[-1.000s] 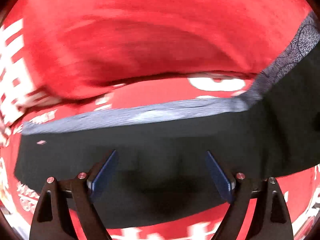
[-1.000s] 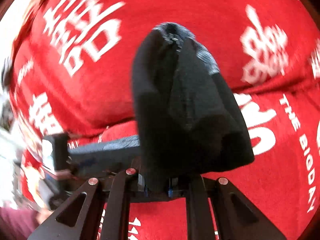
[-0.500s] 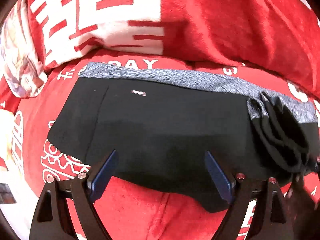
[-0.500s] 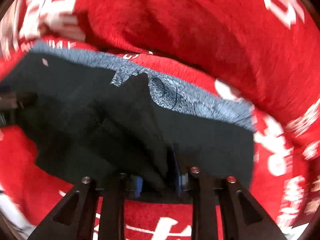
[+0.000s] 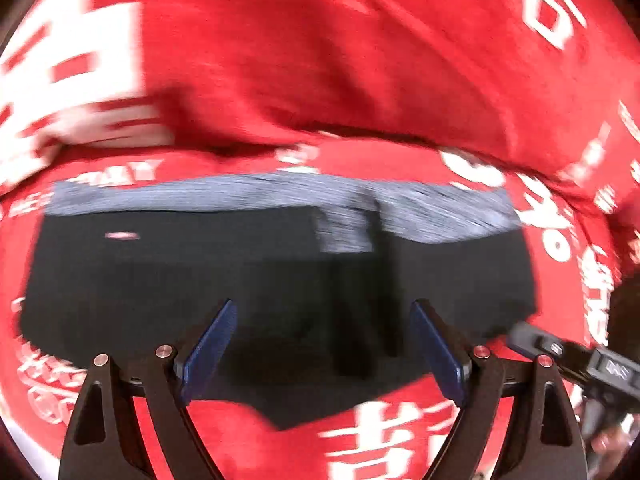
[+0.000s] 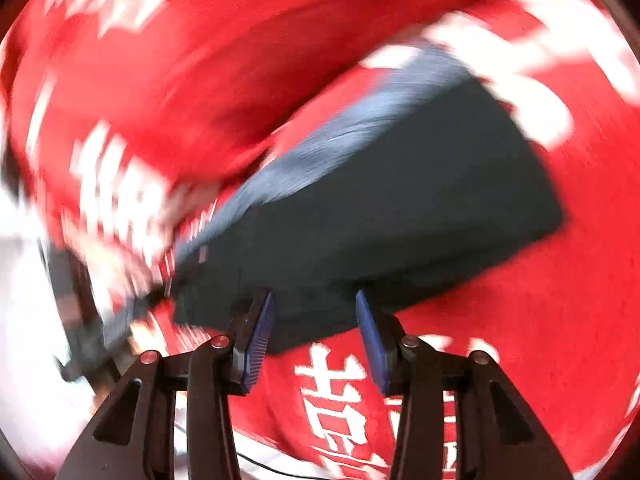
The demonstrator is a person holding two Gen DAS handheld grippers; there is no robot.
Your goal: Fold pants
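The black pants with a grey waistband lie folded flat on the red bedspread. They also show in the right wrist view, blurred by motion. My left gripper is open and empty, just above the near edge of the pants. My right gripper is open and empty at the pants' near edge; it also shows at the right edge of the left wrist view.
The red bedspread with white lettering covers the whole surface. A raised fold of it lies behind the pants. A white area shows at the left of the right wrist view.
My right gripper has opened and let go of the folded pants, which now lie flat. Both views are blurred by motion. My left gripper stays open.
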